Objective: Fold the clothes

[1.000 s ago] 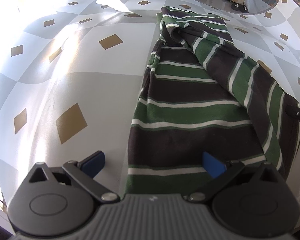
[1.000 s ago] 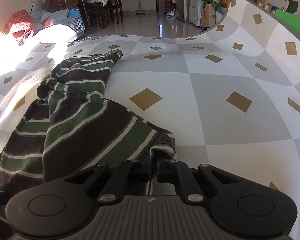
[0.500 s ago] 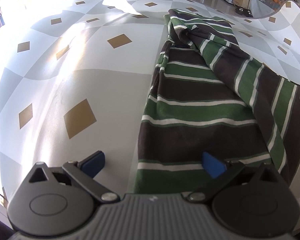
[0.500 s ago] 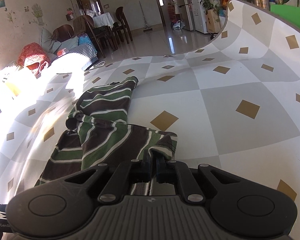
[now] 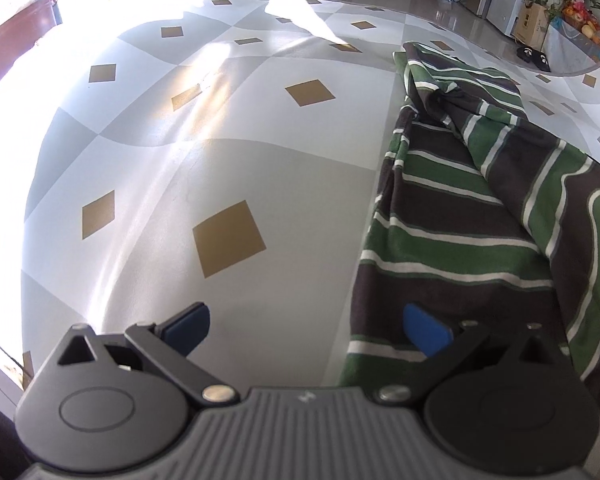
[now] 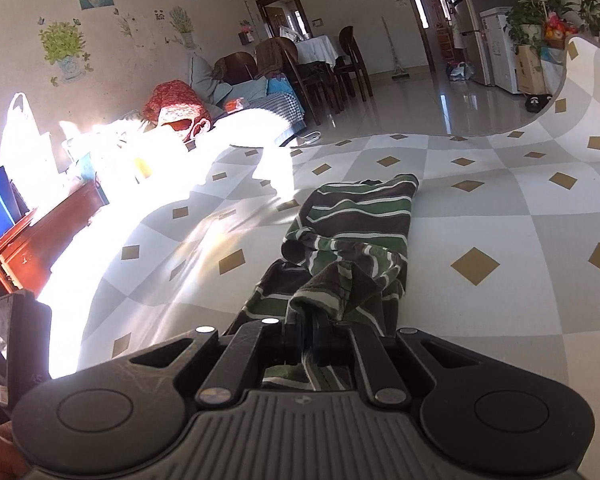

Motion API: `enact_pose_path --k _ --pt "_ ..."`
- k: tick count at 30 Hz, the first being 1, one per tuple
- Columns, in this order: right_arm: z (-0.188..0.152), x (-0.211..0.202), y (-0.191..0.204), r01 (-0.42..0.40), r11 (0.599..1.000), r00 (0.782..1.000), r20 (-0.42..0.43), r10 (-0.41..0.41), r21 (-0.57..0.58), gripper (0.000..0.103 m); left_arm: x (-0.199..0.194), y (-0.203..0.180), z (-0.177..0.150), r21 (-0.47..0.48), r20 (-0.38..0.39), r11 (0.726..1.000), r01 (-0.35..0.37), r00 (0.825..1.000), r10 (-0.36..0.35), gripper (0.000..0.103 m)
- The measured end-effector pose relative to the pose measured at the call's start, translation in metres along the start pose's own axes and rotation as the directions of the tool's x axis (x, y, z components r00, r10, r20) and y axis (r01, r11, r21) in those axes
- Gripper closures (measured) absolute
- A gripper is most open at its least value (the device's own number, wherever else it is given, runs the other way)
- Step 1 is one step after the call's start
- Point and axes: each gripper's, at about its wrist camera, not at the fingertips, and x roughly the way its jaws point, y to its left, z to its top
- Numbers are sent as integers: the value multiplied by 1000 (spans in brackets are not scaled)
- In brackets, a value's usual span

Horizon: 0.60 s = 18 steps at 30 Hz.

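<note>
- Right gripper (image 6: 310, 326): tipped down a little, pinched tight on a bunched edge of the striped shirt (image 6: 356, 220).
- Left gripper (image 5: 306, 326): tipped down steeply over the checked tablecloth (image 5: 228, 160), wide open, holding nothing.

garment (image 6: 352, 240) — on tablecloth (image 5: 228, 168), its near corner in right gripper (image 6: 310, 326) | left gripper (image 5: 306, 328) — over its left edge

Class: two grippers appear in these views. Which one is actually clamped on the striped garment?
The right gripper: its fingers are shut on a bunched edge of the striped garment. The left gripper stands wide open, gripping nothing.
</note>
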Motion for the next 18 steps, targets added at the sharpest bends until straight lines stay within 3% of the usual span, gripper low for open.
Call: enact_pose_path --k 5,10,14,18 --pt "-12 7 33 -115 990 993 -47 111 -82 97 -9 21 5 -79 45 996 -48 998 52 0" --pt "-34 19 67 -240 951 967 -137 216 -194 96 -19 43 8 -160 82 980 -116 988 130 0" --pt "-56 34 92 -283 905 951 -217 221 -316 96 -21 59 7 -210 76 968 -136 985 155 0" --pt "-74 47 102 -296 892 941 -262 213 -340 94 -20 62 6 -207 69 968 -141 985 158 0"
